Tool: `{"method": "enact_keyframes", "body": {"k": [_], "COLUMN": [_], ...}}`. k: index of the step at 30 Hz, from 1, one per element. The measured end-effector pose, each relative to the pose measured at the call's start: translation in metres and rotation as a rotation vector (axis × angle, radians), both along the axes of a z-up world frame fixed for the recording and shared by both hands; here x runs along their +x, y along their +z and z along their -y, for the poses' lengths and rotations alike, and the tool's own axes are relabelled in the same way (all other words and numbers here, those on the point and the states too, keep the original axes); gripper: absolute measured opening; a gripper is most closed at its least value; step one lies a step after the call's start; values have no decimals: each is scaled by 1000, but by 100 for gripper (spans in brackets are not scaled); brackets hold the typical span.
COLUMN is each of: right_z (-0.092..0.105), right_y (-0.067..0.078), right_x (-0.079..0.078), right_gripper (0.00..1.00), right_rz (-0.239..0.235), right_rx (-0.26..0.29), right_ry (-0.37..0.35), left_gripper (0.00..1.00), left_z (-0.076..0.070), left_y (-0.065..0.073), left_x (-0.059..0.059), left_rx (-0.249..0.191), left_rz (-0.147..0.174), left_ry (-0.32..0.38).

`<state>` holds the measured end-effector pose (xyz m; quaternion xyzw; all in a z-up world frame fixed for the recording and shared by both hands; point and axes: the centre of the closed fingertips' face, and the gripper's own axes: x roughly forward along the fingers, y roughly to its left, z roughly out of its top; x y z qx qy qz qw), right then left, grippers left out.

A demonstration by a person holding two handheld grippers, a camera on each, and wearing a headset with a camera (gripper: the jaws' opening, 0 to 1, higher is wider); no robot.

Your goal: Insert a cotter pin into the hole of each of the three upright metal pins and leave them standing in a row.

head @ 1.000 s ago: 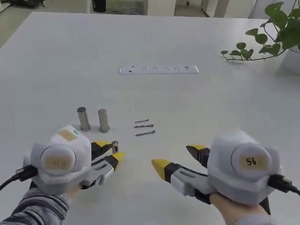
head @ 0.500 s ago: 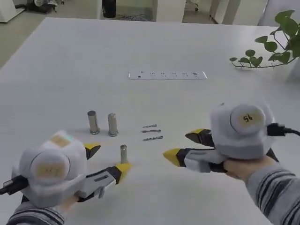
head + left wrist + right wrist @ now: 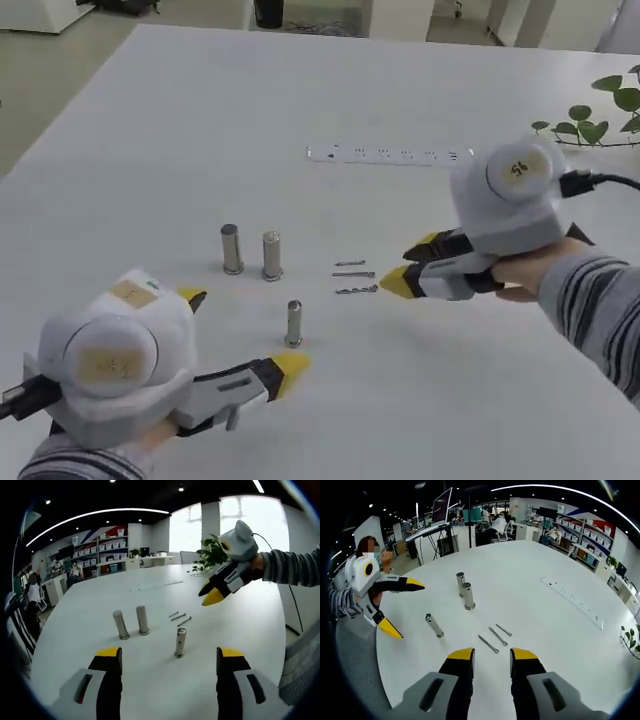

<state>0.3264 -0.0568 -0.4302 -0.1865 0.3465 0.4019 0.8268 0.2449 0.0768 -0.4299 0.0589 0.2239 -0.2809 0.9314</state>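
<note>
Two steel pins [image 3: 232, 249] [image 3: 272, 256] stand side by side, and a third pin [image 3: 294, 323] stands alone nearer me. Three cotter pins [image 3: 353, 275] lie flat just right of them. My left gripper [image 3: 242, 330] is open and low, its jaws straddling the space in front of the lone pin [image 3: 180, 641] without touching it. My right gripper [image 3: 403, 265] hovers open just right of the cotter pins, with a narrow gap between its jaws. In the right gripper view the cotter pins [image 3: 495, 637] lie just beyond my right gripper [image 3: 492, 655].
A white power strip [image 3: 390, 155] lies farther back on the white table [image 3: 150, 150]. A potted plant [image 3: 600, 115] trails leaves at the far right edge. People and desks fill the room behind.
The left gripper has let go of the third pin and drawn back, leaving it upright. The right gripper has moved forward and up toward the cotter pins.
</note>
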Motion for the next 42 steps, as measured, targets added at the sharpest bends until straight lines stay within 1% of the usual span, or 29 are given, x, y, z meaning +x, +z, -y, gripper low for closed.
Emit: {"method": "enact_keyframes", "body": {"k": [2, 4, 6, 7, 8, 9, 10, 13, 14, 16, 18, 20, 22, 23, 26, 28, 31, 34, 37, 38, 39, 40, 42], "right_z": [-3, -2, -4, -5, -6, -5, -5, -8, -8, -10, -11, -10, -14, -15, -19, -21, -22, -23, -20, -20, -20, -19, -20], "right_y": [-1, -4, -9, -13, -14, -18, -20, -25, -26, -31, -35, -44, -47, -48, -52, -55, -57, -59, -64, -64, -63, -64, -65], "right_x": [5, 13, 18, 21, 23, 28, 31, 37, 38, 41, 45, 55, 56, 55, 54, 58, 56, 52, 52, 52, 52, 51, 55], "right_gripper": [22, 21, 20, 20, 20, 19, 19, 17, 16, 14, 13, 13, 13, 13, 12, 12, 11, 10, 8, 7, 4, 4, 2], "right_rz": [-7, -3, -6, -14, -18, -24, -29, -37, -40, -56, -63, -71, -81, -90, -114, -128, -151, -180, -185, -180, -178, -186, -186], "right_rx": [-5, -33, -64, -77, -83, -86, -93, -128, -135, -151, -168, -189, -185, -182, -188, -183, -190, -191, -236, -238, -241, -246, -255], "right_ry": [9, 32, 56, 62, 66, 69, 78, 116, 124, 148, 165, 202, 218, 221, 248, 253, 267, 280, 305, 304, 319, 319, 331], "left_gripper": [80, 83, 85, 86, 87, 87, 87, 92, 93, 94, 96, 98, 99, 99, 99, 99, 99, 99, 98, 98, 97, 97, 97], "left_z": [-2, -5, -7, -8, -10, -10, -10, -12, -13, -13, -13, -13, -13, -12, -13, -14, -13, -13, -14, -14, -14, -14, -14], "left_y": [-1, -2, -5, -6, -10, -10, -11, -9, -8, -6, -5, -3, -1, -1, -1, -2, -2, -1, -2, -2, -2, -2, -2], "left_x": [-2, -3, -3, -3, -3, -4, -3, 0, 0, 1, 1, 1, 1, 1, 2, 2, 1, 2, 3, 2, 2, 3, 2], "left_rx": [17, 23, 25, 29, 33, 33, 33, 43, 41, 25, 25, 24, 7, 6, 7, 7, 16, 9, 8, 8, 7, 6, 4], "left_rz": [-2, -6, 7, 0, -18, -22, -25, -11, -10, -6, -4, -3, -2, -3, -6, -10, -9, -6, -9, -12, -14, -13, -12], "left_ry": [3, 9, 19, 19, 26, 24, 22, 31, 33, 37, 37, 33, 33, 32, 33, 34, 26, 25, 28, 28, 29, 30, 27]}}
